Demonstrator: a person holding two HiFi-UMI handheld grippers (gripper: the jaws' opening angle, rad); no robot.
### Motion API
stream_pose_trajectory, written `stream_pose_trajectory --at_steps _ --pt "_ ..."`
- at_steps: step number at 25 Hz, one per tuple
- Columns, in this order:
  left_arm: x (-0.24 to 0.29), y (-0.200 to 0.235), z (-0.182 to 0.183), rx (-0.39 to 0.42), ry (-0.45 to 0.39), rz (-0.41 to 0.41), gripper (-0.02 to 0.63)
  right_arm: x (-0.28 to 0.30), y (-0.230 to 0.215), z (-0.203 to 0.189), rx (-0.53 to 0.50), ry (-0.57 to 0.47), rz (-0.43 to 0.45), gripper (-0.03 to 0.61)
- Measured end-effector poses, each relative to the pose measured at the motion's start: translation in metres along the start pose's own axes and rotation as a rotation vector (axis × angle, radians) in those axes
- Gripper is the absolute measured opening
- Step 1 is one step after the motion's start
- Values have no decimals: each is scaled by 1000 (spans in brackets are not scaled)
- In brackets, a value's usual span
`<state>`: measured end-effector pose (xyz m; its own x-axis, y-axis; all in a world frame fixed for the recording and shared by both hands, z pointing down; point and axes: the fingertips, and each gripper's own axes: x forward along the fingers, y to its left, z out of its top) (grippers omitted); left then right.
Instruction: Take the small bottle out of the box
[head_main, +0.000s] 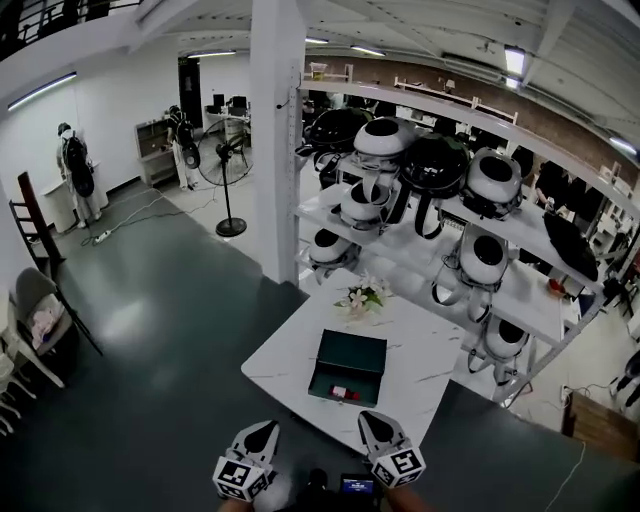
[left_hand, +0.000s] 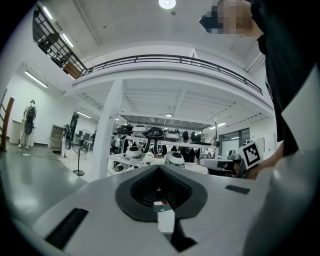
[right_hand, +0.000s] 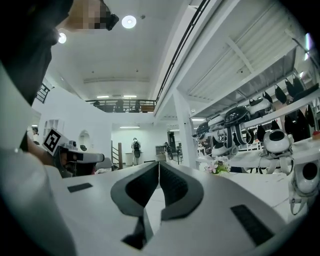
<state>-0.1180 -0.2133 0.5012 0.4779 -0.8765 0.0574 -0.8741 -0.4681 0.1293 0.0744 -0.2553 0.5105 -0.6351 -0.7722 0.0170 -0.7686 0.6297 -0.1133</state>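
Note:
A dark green box (head_main: 348, 367) lies open on the white marble table (head_main: 290, 350). Inside it, near the front edge, rests the small red and white bottle (head_main: 343, 392). Both grippers hover at the table's near edge, in front of the box and apart from it. My left gripper (head_main: 258, 437) is off to the box's left with its jaws together and empty (left_hand: 159, 166). My right gripper (head_main: 376, 428) is just in front of the box, shut with nothing between its jaws (right_hand: 159, 162). Both gripper views look level across the room, and neither shows the box.
A small bunch of flowers (head_main: 362, 296) sits at the table's far end. Behind the table stands a white shelf rack (head_main: 520, 235) loaded with helmet-like devices. A white pillar (head_main: 277, 130), a standing fan (head_main: 228, 160) and a chair (head_main: 40, 310) stand on the dark floor to the left.

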Motion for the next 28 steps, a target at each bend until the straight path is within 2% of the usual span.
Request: stream_pose_trajectory --at_steps 6,10,15,17,19,22,26,27,28 --pt "62 65 15 21 8 -2 12 53 -27 1 -83 -5 0 34" --pt "95 72 23 53 -10 -60 12 75 -35 4 -162 1 28 34" --pt "122 79 22 78 -24 -125 12 102 -45 9 -184 17 44 34" --pt "134 87 22 89 -16 -150 12 114 -54 8 -177 80 30 34" --pt "149 91 23 52 -5 -196 12 125 -66 4 -178 160 9 34" --pt "169 90 23 12 -29 -331 12 143 -75 -4 -199 256 23 35" --pt "186 86 9 -39 50 -470 12 154 -74 -22 -206 397 67 41" --pt "192 87 9 -45 46 -495 12 157 -74 -28 -194 434 84 65" --pt "198 89 9 -48 39 -517 12 160 -75 -35 -187 475 103 123"
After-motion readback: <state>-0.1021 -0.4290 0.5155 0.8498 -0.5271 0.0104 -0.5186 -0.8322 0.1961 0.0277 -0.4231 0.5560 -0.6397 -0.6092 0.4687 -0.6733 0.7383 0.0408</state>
